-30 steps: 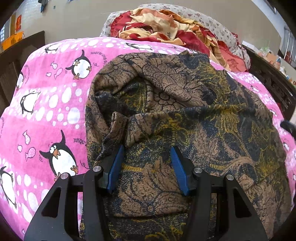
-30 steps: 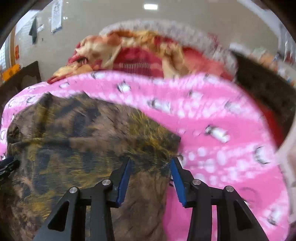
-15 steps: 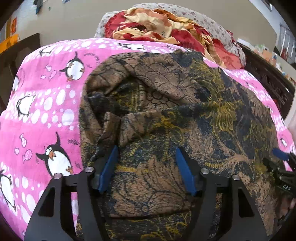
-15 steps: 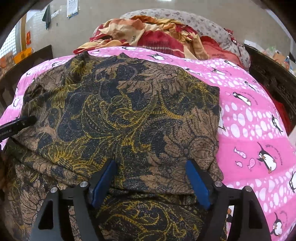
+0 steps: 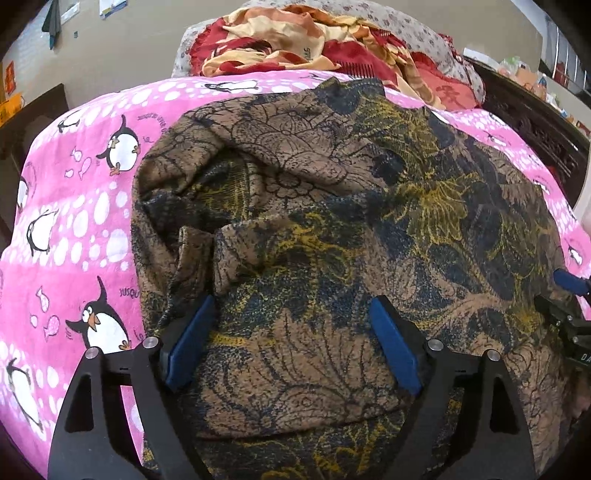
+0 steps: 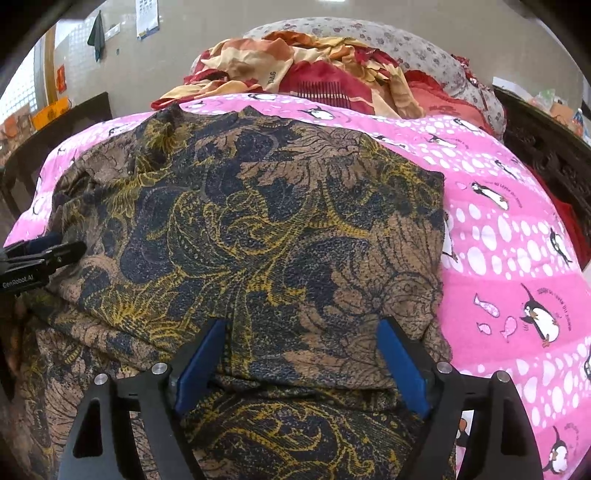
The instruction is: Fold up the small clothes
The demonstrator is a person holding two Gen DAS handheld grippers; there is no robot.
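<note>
A brown, navy and yellow floral-print garment (image 5: 332, 206) lies folded over on a pink penguin-print blanket (image 5: 85, 206). It also fills the right wrist view (image 6: 258, 236). My left gripper (image 5: 291, 314) is open, its blue pads straddling the near folded edge on the garment's left part. My right gripper (image 6: 301, 332) is open, straddling the near folded edge on the right part. The right gripper's tip shows at the far right of the left wrist view (image 5: 569, 284); the left gripper's tip shows at the left of the right wrist view (image 6: 44, 251).
A heap of red, orange and cream clothes (image 5: 295, 44) lies at the far end, with a grey floral pillow (image 6: 369, 33) behind. A dark carved wooden bed frame (image 5: 535, 122) runs along the right. The pink blanket (image 6: 517, 258) is bare on the right.
Both grippers have opened wider and moved in over the garment's near edge. The right gripper swung left from the blanket onto the garment.
</note>
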